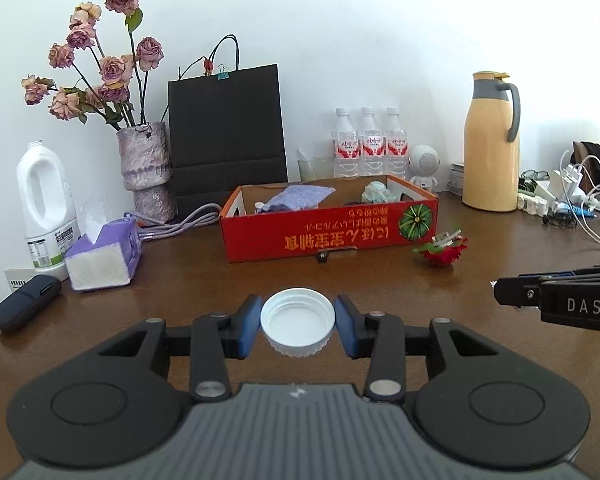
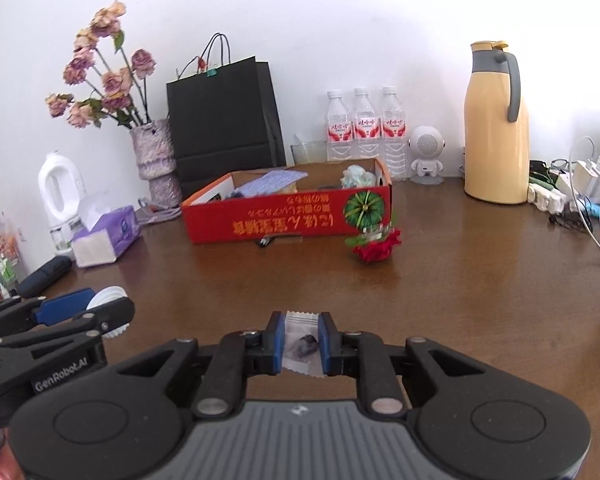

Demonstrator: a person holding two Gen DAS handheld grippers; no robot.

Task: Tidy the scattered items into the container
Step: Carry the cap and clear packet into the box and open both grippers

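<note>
My left gripper (image 1: 298,326) is shut on a white plastic cap (image 1: 298,322), open side up, above the brown table (image 1: 180,280). My right gripper (image 2: 302,344) is shut on a small clear sachet (image 2: 302,346) with a dark thing inside. The red cardboard box (image 1: 328,230) stands ahead at mid table, also in the right wrist view (image 2: 288,216); it holds a purple pouch (image 1: 300,198) and a crumpled pale cloth (image 1: 378,192). A red fabric rose (image 1: 442,250) lies at the box's right corner, also in the right wrist view (image 2: 374,248). A small dark item (image 1: 322,257) lies at the box's front.
Along the wall stand a vase of dried roses (image 1: 146,168), a black paper bag (image 1: 226,136), three water bottles (image 1: 368,144), a white speaker figure (image 1: 424,166) and a yellow thermos (image 1: 492,144). A white jug (image 1: 44,204), tissue box (image 1: 104,254) and dark case (image 1: 24,306) sit left. Cables (image 1: 580,200) lie right.
</note>
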